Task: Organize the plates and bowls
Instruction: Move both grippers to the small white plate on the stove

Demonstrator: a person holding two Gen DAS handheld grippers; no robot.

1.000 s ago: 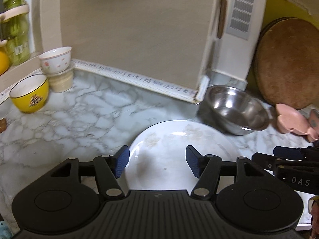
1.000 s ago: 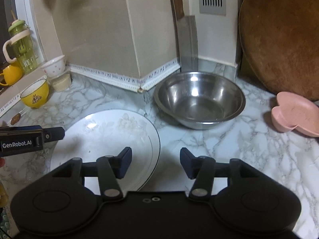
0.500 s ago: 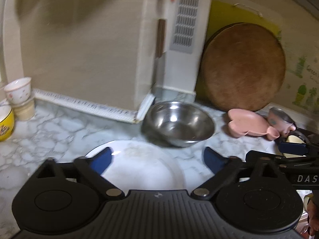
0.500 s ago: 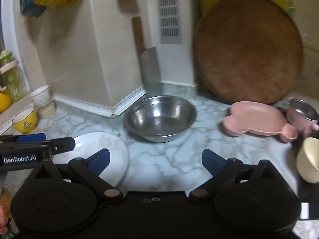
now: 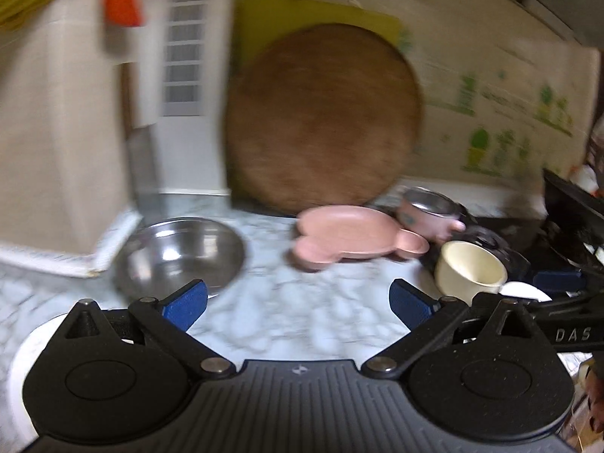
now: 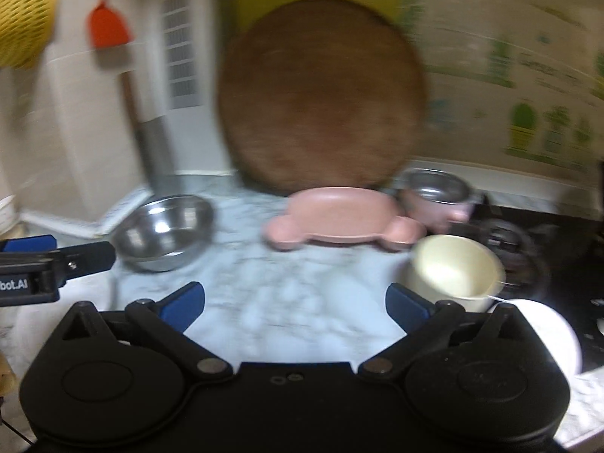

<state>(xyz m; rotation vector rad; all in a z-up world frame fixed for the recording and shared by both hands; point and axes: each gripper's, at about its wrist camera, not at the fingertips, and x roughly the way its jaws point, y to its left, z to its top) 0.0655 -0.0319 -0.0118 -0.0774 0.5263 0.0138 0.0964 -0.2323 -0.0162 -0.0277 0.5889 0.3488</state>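
Observation:
Both views are blurred by motion. My left gripper (image 5: 298, 305) is wide open and empty above the marble counter. My right gripper (image 6: 294, 307) is also wide open and empty. A steel bowl (image 5: 177, 256) (image 6: 164, 232) sits at the left. A pink bear-shaped plate (image 5: 351, 236) (image 6: 339, 219) lies in the middle back. A cream bowl (image 5: 470, 270) (image 6: 451, 268) stands at the right, close to my right gripper's right finger. A small steel-lined pink bowl (image 5: 428, 211) (image 6: 434, 196) sits behind it. A white plate (image 5: 19, 370) lies under my left gripper's left side.
A round wooden board (image 5: 321, 120) leans on the back wall over a yellow board. A cleaver (image 5: 141, 166) leans in the corner. A black stove (image 6: 528, 249) is at the right. A white dish (image 6: 555, 332) sits at the counter's right front.
Both grippers have swung to the right and opened wide. The white plate has slid out to the left edge, and the pink plate, cream bowl and stove have come into view.

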